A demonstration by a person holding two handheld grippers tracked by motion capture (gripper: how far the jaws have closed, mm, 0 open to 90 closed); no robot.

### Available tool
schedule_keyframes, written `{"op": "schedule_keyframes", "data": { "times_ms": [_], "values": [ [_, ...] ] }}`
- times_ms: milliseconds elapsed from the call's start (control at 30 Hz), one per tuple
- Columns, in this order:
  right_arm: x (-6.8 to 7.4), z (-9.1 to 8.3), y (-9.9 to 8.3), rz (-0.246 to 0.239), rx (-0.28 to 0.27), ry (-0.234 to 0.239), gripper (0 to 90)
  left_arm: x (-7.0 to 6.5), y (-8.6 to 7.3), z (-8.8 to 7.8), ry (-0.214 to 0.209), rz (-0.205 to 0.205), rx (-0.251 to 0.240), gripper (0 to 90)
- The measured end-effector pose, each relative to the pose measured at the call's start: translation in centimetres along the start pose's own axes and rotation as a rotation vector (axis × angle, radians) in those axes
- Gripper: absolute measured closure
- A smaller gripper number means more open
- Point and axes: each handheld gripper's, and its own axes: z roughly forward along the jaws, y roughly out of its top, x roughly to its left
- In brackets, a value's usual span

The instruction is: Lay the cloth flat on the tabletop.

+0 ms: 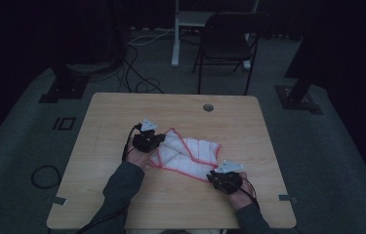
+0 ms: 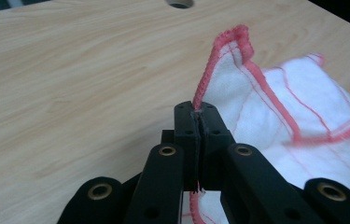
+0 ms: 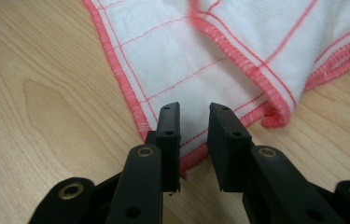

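A white cloth (image 1: 190, 153) with red edging and thin red lines lies crumpled on the wooden table (image 1: 117, 112). My left gripper (image 1: 159, 141) sits at the cloth's left side. In the left gripper view its jaws (image 2: 199, 113) are shut on the red hem, and the cloth (image 2: 303, 93) rises from them in a lifted fold. My right gripper (image 1: 213, 174) is at the cloth's near right corner. In the right gripper view it (image 3: 193, 116) stands open, a small gap between the jaws, with the cloth's corner (image 3: 177, 60) lying flat under and between the tips.
A round cable hole (image 1: 208, 107) sits near the table's far edge. Beyond the table stand a dark folding chair (image 1: 227, 44) and a white post (image 1: 175, 39). Cables lie on the floor at the left (image 1: 44, 175).
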Motion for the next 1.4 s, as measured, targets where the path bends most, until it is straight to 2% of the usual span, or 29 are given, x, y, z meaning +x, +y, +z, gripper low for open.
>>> {"op": "schedule_keyframes", "data": {
  "times_ms": [267, 333, 400, 667, 767, 900, 967, 1033, 1167, 1400],
  "values": [
    [-0.4, -0.6, -0.5, 0.007, 0.008, 0.000, 75.6, 2.3, 0.3, 0.2, 0.049, -0.038, 0.020, 89.2],
    [-0.5, -0.7, -0.5, 0.011, 0.010, 0.000, 75.7, 2.5, 0.3, 0.3, 0.054, -0.042, 0.023, 89.2],
    [-0.9, -1.0, -0.8, 0.019, 0.012, -0.003, 76.0, 3.4, 0.1, 0.4, 0.070, -0.068, 0.032, 89.2],
    [-1.8, -1.7, -1.6, 0.055, 0.014, 0.001, 76.6, 5.1, -1.4, 0.9, 0.107, -0.112, 0.075, 89.2],
    [-1.9, -1.8, -1.7, 0.056, 0.015, 0.004, 77.2, 5.6, -1.8, 1.0, 0.115, -0.122, 0.087, 89.2],
    [-1.8, -1.9, -1.6, 0.054, 0.023, 0.008, 78.6, 6.5, -3.1, 1.4, 0.142, -0.161, 0.121, 88.8],
    [-1.8, -1.8, -1.5, 0.053, 0.028, 0.006, 78.5, 6.8, -3.4, 1.4, 0.158, -0.180, 0.119, 84.9],
    [-1.7, -1.8, -1.5, 0.043, 0.031, 0.001, 77.8, 7.2, -3.7, 1.1, 0.157, -0.210, 0.100, 77.0],
    [-1.6, -1.9, -0.9, 0.033, -0.004, 0.012, 77.0, 7.2, -3.8, 0.3, 0.161, -0.199, 0.089, 76.3],
    [-0.3, -0.8, 0.9, -0.022, -0.029, 0.049, 75.8, 5.6, -4.1, -0.9, 0.139, -0.157, 0.074, 76.3]
  ]
}}
